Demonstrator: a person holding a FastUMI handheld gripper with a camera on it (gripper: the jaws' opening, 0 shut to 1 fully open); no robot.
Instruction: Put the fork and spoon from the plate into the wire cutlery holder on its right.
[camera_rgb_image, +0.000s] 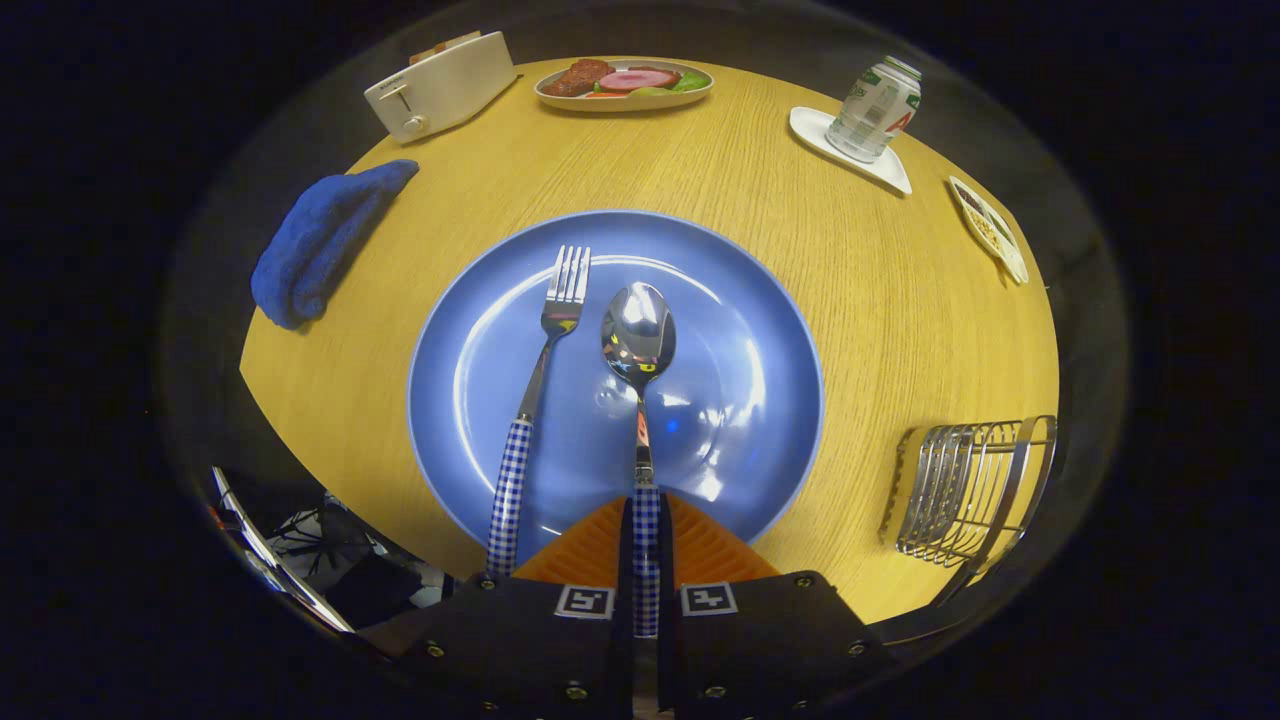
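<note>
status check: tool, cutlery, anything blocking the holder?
Tool shut on spoon handle, over plate. Fork lies beside it. Holder right, path clear.

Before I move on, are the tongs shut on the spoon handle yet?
Shut on it: the tongs have both orange fingers pressed against the spoon handle's checked end, over the blue plate.

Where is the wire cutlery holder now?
In the gripper view, the wire cutlery holder stands on the wooden table, right of the blue plate and of the gripper.
</note>
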